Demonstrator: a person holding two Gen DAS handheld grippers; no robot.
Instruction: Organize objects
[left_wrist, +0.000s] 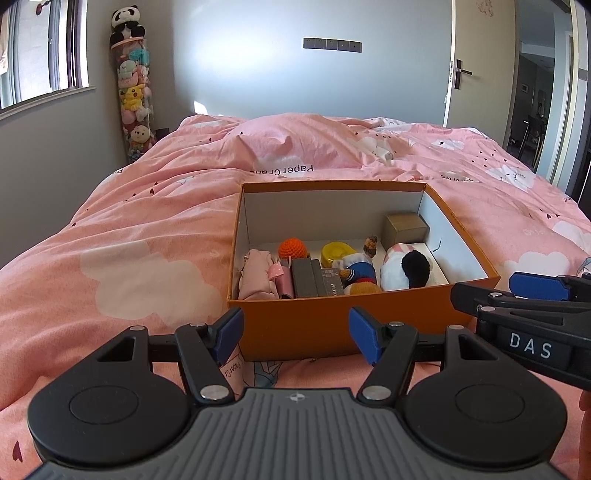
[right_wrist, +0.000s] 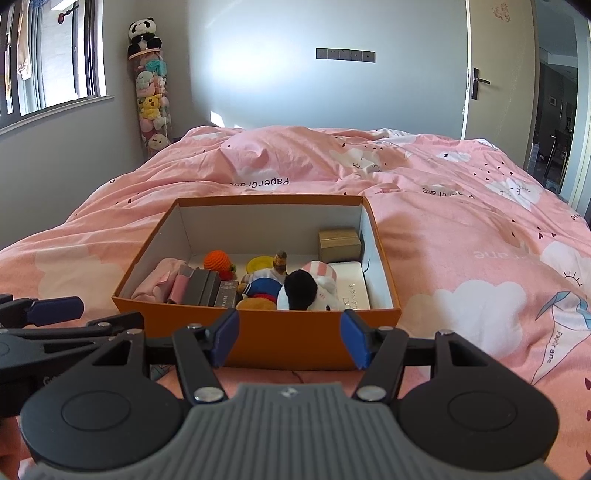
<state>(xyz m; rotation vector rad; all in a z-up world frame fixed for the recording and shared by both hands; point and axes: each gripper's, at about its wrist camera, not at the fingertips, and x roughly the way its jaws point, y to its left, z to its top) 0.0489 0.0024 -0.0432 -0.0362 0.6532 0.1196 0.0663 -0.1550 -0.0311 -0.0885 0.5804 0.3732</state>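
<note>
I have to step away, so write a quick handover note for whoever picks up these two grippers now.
Left gripper: jaws open, nothing between them, just short of the orange box.
Right gripper: jaws open, nothing between them, also at the box's near wall.
The box sits on the pink duvet. Inside: orange crochet ball, yellow tub, small brown box, dark cases, pink cloth, two plush toys.
Done: everything visible is in the box.
Left: no loose items in view; check behind the cameras.
</note>
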